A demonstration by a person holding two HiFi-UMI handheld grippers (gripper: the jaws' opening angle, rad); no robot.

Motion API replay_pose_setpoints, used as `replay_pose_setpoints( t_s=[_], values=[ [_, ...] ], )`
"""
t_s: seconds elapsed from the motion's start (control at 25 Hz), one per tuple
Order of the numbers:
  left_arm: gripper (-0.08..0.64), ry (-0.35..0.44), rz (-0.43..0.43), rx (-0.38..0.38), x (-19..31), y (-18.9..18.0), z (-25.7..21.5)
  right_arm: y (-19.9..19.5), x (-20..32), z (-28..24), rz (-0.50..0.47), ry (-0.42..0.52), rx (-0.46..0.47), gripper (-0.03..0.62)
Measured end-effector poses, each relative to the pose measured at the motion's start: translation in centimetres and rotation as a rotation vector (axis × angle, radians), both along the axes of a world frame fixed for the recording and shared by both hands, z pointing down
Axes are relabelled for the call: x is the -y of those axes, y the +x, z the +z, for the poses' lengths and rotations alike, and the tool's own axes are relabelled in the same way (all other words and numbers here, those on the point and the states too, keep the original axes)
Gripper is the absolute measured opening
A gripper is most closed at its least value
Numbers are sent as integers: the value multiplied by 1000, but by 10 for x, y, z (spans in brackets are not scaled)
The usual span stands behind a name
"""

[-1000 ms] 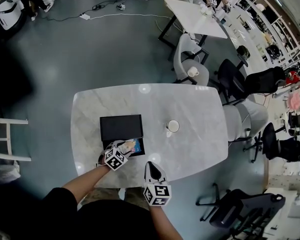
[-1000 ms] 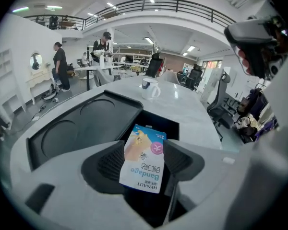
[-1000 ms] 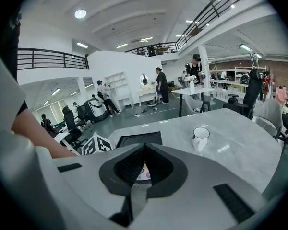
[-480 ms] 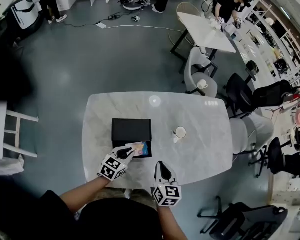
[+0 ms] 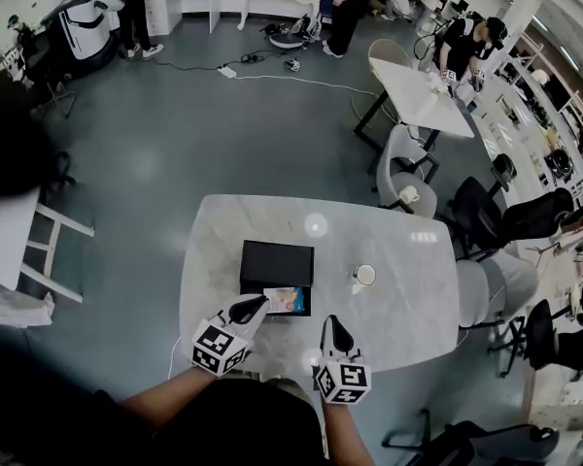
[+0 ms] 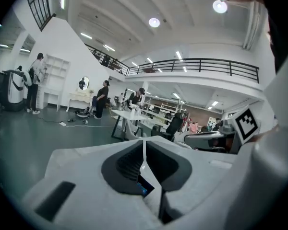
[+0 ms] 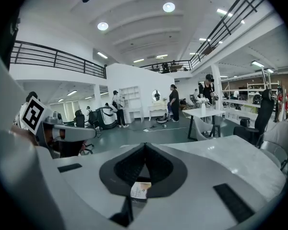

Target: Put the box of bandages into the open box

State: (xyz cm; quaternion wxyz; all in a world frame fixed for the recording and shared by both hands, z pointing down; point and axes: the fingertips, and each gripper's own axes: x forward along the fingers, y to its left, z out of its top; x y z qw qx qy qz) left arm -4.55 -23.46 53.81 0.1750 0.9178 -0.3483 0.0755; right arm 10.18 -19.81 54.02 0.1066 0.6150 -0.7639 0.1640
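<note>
Just beside left gripper (image 5: 257, 307), bandage box (image 5: 288, 300)

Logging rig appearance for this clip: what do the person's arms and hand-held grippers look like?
The left hand-held gripper and right hand-held gripper have light grey shells with dark ribbed pads; each carries a white cube with black square markers. The person wears a black short-sleeved top. No cables show.

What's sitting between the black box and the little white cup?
Nothing. In the head view, only bare marble table shows between the open box and the cup.
</note>
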Motion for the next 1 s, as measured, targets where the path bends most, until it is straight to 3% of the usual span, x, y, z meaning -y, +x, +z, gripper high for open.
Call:
replay_pose_setpoints(
  t_s=[0.16, 0.44, 1.0],
  values=[
    [32, 45, -21, -3, -6, -13, -17, -20, 0, -18, -33, 45, -3, 11],
    [32, 44, -59, -8, -13, -33, -21, -36, -2, -34, -39, 82, -21, 11],
    [32, 46, -34, -12, 3, -18, -9, -23, 9, -22, -17, 69, -43, 11]
  ],
)
